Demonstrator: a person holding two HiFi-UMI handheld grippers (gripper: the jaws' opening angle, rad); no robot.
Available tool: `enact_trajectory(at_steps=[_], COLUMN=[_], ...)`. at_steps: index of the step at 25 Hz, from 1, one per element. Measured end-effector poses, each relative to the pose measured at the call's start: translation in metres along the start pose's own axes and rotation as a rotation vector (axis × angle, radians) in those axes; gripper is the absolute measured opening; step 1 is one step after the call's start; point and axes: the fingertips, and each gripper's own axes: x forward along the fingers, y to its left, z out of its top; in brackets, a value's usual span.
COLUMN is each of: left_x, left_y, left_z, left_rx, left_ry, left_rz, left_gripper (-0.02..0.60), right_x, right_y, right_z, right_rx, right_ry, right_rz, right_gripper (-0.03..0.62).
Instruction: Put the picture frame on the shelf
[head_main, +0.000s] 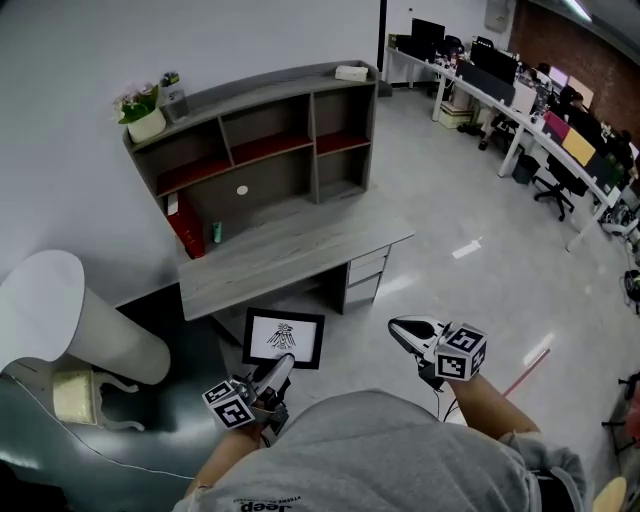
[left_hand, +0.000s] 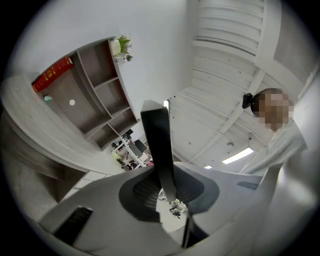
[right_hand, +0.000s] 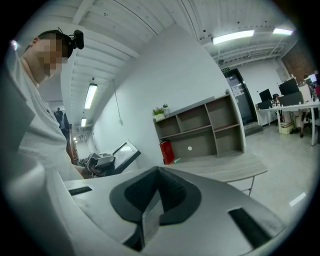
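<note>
**Black picture frame (head_main: 284, 338) in hand, shelf (head_main: 311, 145) not yet reached**

Black moulding around a white mount and a small dark drawing: that was the picture frame, and it was off the floor and in my left gripper (head_main: 283, 364). In the left gripper view the frame's edge ran up between the two jaws as a dark bar, with the pads pinching it on either side. So I judged the pick-up to be done and the grip firm enough to carry.

My right gripper (head_main: 400, 328) hung to the right of the frame, well apart from it. Its jaws were pressed together with nothing between them, so it was taking no part in the carry.

The shelf stood far ahead and slightly left, a grey unit of open compartments with red backing in some, set on the back of a grey desk (head_main: 290, 250) against the wall. A potted plant (head_main: 147, 118) sat on its top at the left end and a small white box (head_main: 351, 72) at the right end. A red box (head_main: 187, 225) stood on the desk by the left side. Several compartments looked free, though I could not tell which one was meant for the frame.

From the head view, the frame was near me and short of the desk's near edge. By my reckoning the first part was finished. What remained was closing the gap to the desk, lifting the frame to a compartment or the top board, setting it down upright and letting go.
</note>
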Motion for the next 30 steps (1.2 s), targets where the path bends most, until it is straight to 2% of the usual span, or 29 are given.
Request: enact_trajectory(at_steps=[8,13,17,23,30], left_x=[0.012,0.024,0.045,0.105,0.211], left_y=[0.049,0.072,0.088,0.12,0.156], left_z=[0.041,0.049,0.049,0.057,0.079], left_rx=[0.007,-0.001,-0.005,0.045,0.047], left_ry=[0.008,0.0,-0.011,-0.04,-0.171], left_rz=[-0.014,0.012,0.047,0.103,0.156], left_gripper=[0.083,0.083,0.083,0.083,0.083], right_x=[0.05,0.066,0.079,0.107,0.12], right_y=[-0.035,-0.064,-0.095,-0.173,-0.285], right_z=[0.014,0.017,0.02,0.04,0.103], right_rx=[-0.002,0.015,0.021,0.008,-0.044], right_ry=[0.03,0.033,0.044,0.053,0.047], right_rz=[-0.029,-0.019,0.022,0.116,0.214], right_gripper=[0.02,0.02,0.02,0.02,0.02])
